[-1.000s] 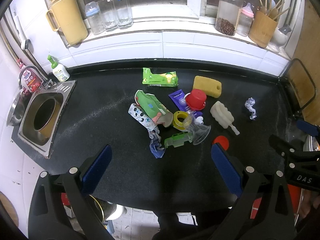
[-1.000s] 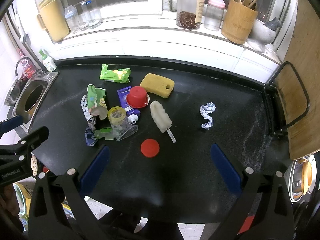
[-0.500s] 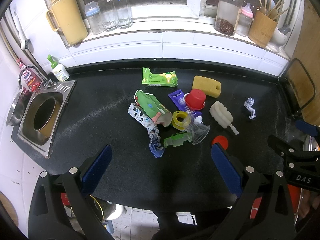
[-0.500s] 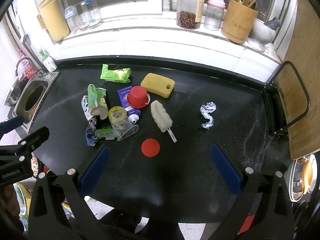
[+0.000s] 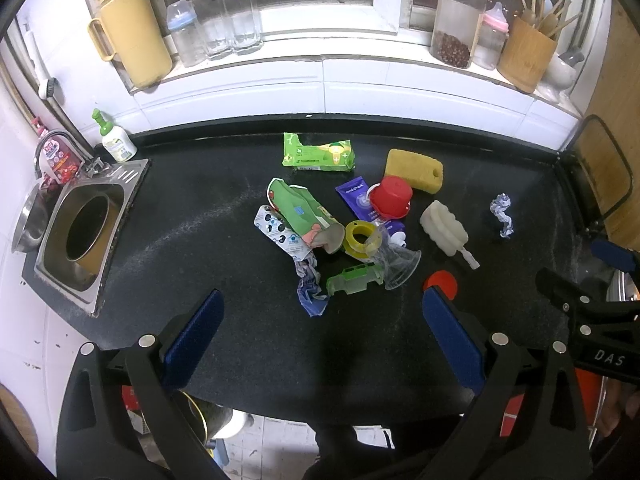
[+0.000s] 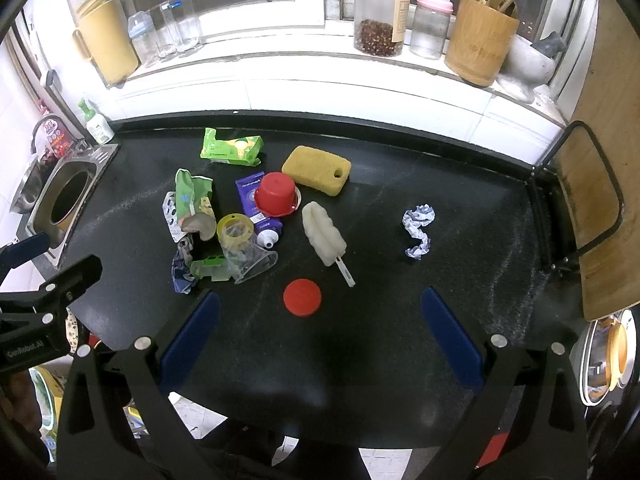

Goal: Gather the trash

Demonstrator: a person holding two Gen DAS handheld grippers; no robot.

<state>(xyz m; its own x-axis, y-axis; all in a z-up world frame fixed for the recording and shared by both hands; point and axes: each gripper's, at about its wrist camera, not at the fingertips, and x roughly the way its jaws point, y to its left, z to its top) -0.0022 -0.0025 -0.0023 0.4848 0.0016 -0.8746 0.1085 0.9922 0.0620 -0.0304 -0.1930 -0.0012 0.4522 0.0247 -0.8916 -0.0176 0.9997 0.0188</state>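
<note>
Both tools hang above the near edge of the black countertop (image 5: 208, 216), side by side. The left gripper (image 5: 322, 338) has its 2 blue-padded fingers spread wide with nothing between them, and the right gripper (image 6: 320, 334) is spread the same way, also holding nothing.

The trash lies in a loose cluster at the middle of the counter. A green wipes packet (image 5: 318, 152) sits farthest back, with a yellow sponge (image 5: 414, 170) to its right. In front of these, a red cup (image 5: 391, 197) stands upside down on a purple tube (image 5: 354, 196). Left of the tube, a crumpled green pouch (image 5: 304, 216) lies across a white printed wrapper (image 5: 278, 236). A roll of yellow tape (image 5: 360, 238) touches a clear plastic cup (image 5: 400, 266) lying on its side, and a green plastic piece (image 5: 354, 278) and a scrap of blue-white paper (image 5: 310, 288) lie just nearer. A white sponge brush (image 5: 444, 228) lies to the right of the cluster, and a red lid (image 6: 302, 297) sits alone near the right gripper. A crumpled paper wad (image 6: 418, 228) rests well apart at the far right. A steel sink (image 5: 84, 224) is set into the left end.
</note>
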